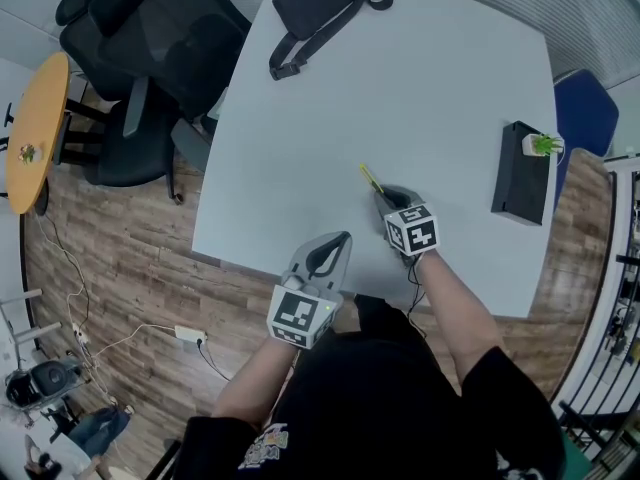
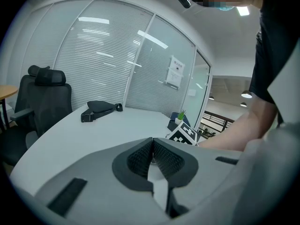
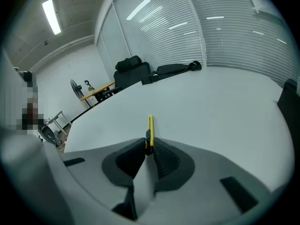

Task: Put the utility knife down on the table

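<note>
No legible text; wall notice and shirt print both too small to read

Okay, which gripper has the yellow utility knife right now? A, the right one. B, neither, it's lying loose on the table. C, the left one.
A: the utility knife sits clamped between the jaws of the right gripper, while the left gripper is shut on nothing.

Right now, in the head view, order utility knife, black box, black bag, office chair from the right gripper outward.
1. utility knife, held in right gripper
2. black box, right edge
3. black bag, far end
4. office chair, far left
</note>
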The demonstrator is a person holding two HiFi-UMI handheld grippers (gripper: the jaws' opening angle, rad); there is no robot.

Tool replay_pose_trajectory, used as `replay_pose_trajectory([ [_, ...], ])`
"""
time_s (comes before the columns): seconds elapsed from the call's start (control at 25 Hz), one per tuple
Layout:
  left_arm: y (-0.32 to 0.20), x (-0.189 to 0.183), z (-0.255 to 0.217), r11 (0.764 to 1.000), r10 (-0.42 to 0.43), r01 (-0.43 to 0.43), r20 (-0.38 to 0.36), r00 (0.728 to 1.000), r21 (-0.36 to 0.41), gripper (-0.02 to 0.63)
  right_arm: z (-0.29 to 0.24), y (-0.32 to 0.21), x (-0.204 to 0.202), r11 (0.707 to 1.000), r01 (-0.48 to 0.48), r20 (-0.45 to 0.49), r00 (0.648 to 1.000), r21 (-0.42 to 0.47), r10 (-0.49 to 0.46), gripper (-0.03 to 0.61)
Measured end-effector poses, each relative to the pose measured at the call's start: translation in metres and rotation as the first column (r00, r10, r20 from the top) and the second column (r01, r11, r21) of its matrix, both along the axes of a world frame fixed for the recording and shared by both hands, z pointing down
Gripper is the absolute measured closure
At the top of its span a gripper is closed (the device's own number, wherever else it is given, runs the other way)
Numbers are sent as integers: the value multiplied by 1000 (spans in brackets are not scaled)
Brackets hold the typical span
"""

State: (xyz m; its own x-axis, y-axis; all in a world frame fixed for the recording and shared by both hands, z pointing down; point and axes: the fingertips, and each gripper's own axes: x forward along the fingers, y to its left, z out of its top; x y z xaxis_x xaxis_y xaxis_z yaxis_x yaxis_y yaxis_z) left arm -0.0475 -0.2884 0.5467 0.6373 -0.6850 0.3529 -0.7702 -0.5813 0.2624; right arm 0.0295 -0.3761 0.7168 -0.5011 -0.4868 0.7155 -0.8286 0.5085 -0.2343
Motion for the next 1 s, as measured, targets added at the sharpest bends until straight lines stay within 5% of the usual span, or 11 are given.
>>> replay_pose_trajectory([
  [0.36,3,-1,-2,1000,2,-2,2,1000,2,609,8,2,-2,1000,24,-71,997,-14,-25,520],
  [1.0,17,-9,-15,1000,-8,8,3,1000,26,607,-13,2,-1,999,14,-46,999,32,-13,452],
])
